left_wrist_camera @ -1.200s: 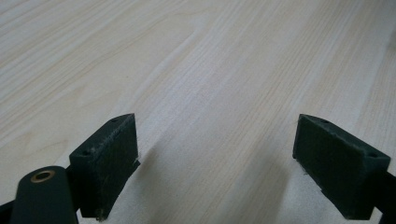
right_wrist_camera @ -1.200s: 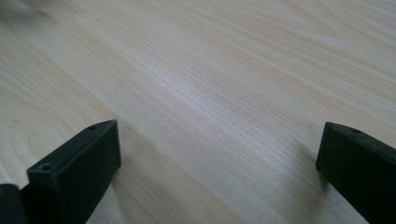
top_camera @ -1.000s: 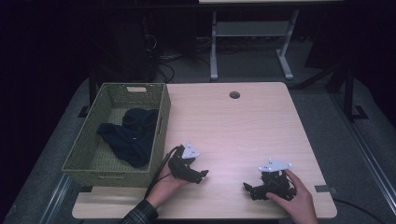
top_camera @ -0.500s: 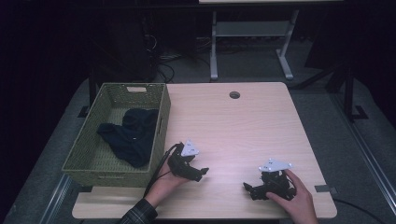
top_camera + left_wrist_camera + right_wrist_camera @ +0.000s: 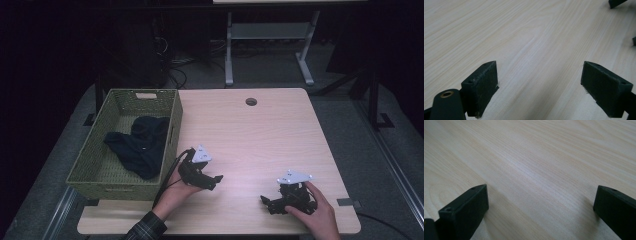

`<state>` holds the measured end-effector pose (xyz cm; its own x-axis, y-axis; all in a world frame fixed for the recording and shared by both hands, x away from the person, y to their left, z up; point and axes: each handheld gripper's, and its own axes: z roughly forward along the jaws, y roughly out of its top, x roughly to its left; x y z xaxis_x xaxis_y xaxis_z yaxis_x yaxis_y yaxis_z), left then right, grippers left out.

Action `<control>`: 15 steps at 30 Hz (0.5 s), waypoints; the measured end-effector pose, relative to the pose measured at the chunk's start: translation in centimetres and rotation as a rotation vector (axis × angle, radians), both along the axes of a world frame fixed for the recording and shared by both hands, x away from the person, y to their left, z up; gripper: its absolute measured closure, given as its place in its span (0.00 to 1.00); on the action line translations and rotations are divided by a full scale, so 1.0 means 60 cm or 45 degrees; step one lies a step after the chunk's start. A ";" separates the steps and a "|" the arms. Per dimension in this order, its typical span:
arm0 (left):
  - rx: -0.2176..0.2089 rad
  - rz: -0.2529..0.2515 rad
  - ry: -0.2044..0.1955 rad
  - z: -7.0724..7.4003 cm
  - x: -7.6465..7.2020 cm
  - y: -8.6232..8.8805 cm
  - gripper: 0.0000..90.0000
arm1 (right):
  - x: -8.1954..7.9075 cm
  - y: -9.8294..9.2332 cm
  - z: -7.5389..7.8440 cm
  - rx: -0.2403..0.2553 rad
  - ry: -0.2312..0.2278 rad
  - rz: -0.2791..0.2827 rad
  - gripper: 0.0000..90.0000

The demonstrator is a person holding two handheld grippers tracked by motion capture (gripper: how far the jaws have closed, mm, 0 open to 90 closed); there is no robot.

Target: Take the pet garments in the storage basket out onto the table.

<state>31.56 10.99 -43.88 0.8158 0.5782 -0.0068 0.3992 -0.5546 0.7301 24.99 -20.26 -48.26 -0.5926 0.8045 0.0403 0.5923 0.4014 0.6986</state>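
the left gripper [image 5: 216, 181] has risen a little off the pale wood-grain tabletop [image 5: 260, 135] over the last second and shifted slightly toward the middle, while the right gripper [image 5: 266, 203] has stayed put near the front edge. that small lift reads as the start of a move, most likely a swing toward the dark navy crumpled cloth [image 5: 140, 145] lying inside the green woven rectangular basket [image 5: 172, 125]; nothing is held yet.

in the left gripper view the two black pads [image 5: 482, 85] stand wide apart with bare wood between them, and the tips of the other gripper show at the top right corner. in the right gripper view the pads [image 5: 466, 210] are likewise spread wide over bare wood.

the cloth sits heaped toward the basket's near right half, against the wall closest to the left gripper; in the dim high view i cannot tell whether it is one garment or two.

for room: the basket's right wall stands just beside the left hand [image 5: 175, 192], so the gripper must clear that rim before dropping in. the basket overhangs the table's left edge. the centre and far half of the table are open apart from a round cable hole [image 5: 251, 101]. the right hand [image 5: 312, 212] rests close to the front right corner, with little margin behind it.
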 end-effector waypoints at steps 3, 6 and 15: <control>0.002 -0.002 -0.007 0.003 -0.001 -0.001 0.15 | 0.000 0.000 0.000 0.001 0.000 0.000 0.00; 0.011 -0.005 -0.005 0.007 0.000 -0.001 0.15 | 0.000 0.000 0.000 0.001 0.000 0.000 0.00; -0.002 0.012 -0.016 0.022 0.004 0.000 0.15 | 0.000 0.000 0.000 0.001 0.001 0.000 0.00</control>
<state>31.82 10.96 -42.57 0.8103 0.5859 0.0029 0.3950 -0.5498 0.7360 24.99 -20.25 -48.25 -0.5925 0.8045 0.0410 0.5927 0.4009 0.6986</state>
